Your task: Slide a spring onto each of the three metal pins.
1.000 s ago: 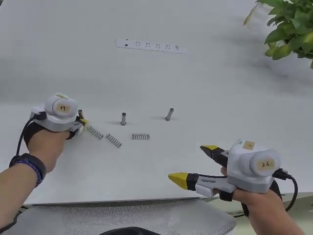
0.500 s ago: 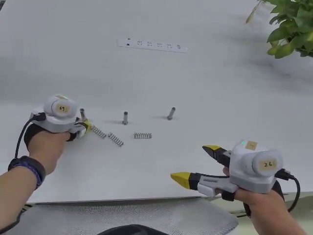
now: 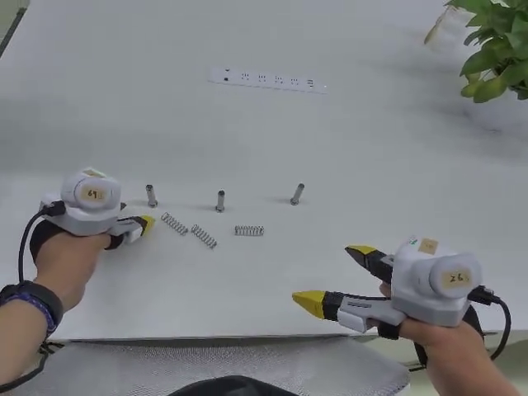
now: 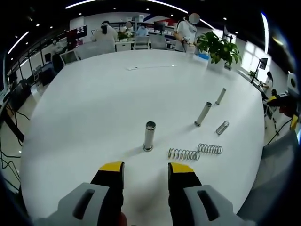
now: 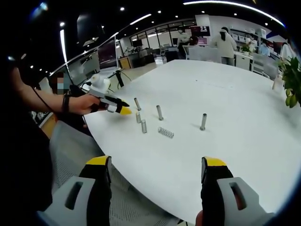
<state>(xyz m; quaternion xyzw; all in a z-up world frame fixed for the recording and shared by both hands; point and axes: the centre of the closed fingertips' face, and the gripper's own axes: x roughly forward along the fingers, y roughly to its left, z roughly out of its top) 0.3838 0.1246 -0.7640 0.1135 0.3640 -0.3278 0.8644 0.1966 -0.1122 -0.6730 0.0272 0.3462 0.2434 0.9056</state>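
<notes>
Three metal pins stand upright in a row on the white table: left pin [image 3: 151, 195], middle pin [image 3: 220, 200], right pin [image 3: 297, 194]. Three springs lie flat just in front of them [image 3: 174, 223] [image 3: 204, 237] [image 3: 248, 231]. My left gripper [image 3: 140, 223] is open, a little short of the left pin [image 4: 149, 136], with nothing between its jaws [image 4: 146, 169]; the nearest spring [image 4: 184, 154] lies to its right. My right gripper [image 3: 334, 276] hovers wide open near the table's front edge, far from the pins [image 5: 160, 112] and holding nothing [image 5: 155, 165].
A white power strip [image 3: 268, 80] lies far back on the table. A potted plant [image 3: 495, 41] stands at the back right. The table's front edge [image 3: 206, 337] runs just below the grippers, with a mesh chair [image 3: 223, 367] beneath it.
My left gripper has drawn back toward me from the left pin, which now stands free. The right gripper has held its place.
</notes>
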